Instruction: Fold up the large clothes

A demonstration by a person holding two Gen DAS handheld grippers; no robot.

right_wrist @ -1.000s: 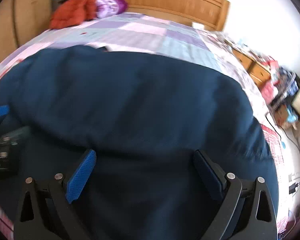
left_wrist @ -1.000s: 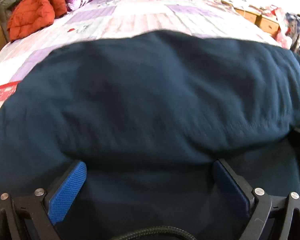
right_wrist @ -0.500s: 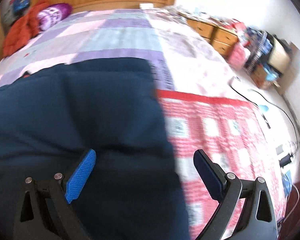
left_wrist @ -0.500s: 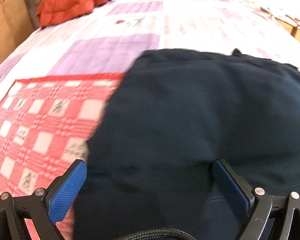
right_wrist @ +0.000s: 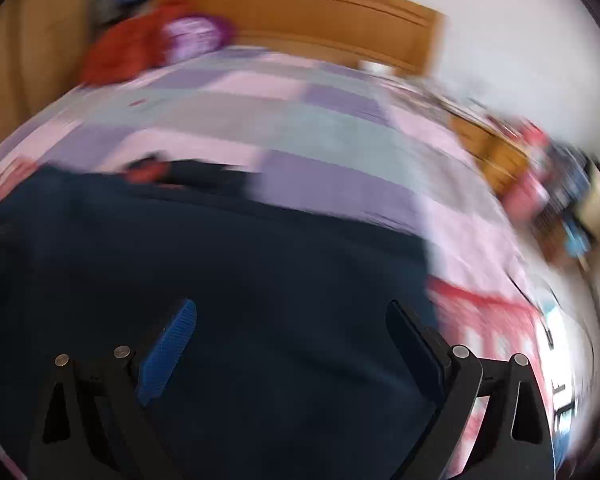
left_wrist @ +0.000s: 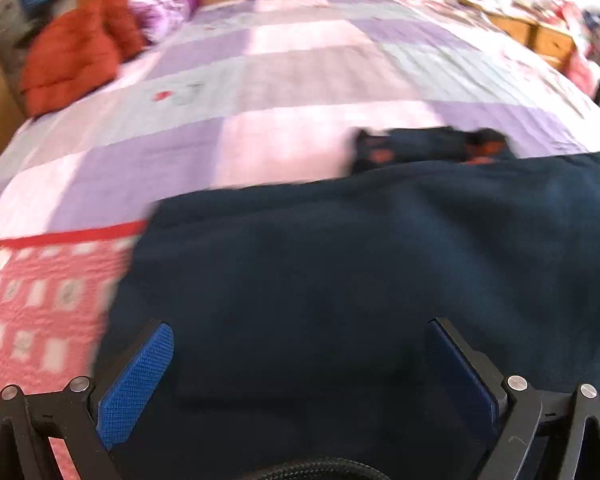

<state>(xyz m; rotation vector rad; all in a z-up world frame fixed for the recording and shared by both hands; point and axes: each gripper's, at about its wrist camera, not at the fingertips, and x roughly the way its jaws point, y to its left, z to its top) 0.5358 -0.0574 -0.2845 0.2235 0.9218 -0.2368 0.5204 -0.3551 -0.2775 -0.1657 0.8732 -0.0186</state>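
Note:
A large dark navy garment lies spread on the bed and fills the lower half of both views. A bunched part with orange-red patches shows at its far edge, also in the right wrist view. My left gripper is open and empty, above the garment near its left edge. My right gripper is open and empty, above the garment near its right edge. Both views are blurred by motion.
The bed has a purple, pink and grey patchwork quilt and a red checked cover at the near end. An orange-red jacket and a purple pillow lie by the wooden headboard. Cluttered wooden drawers stand right.
Both grippers have pulled back and tilted up from the garment's side edges. More of the quilt and headboard shows now. The garment lies lower and flatter than a second ago.

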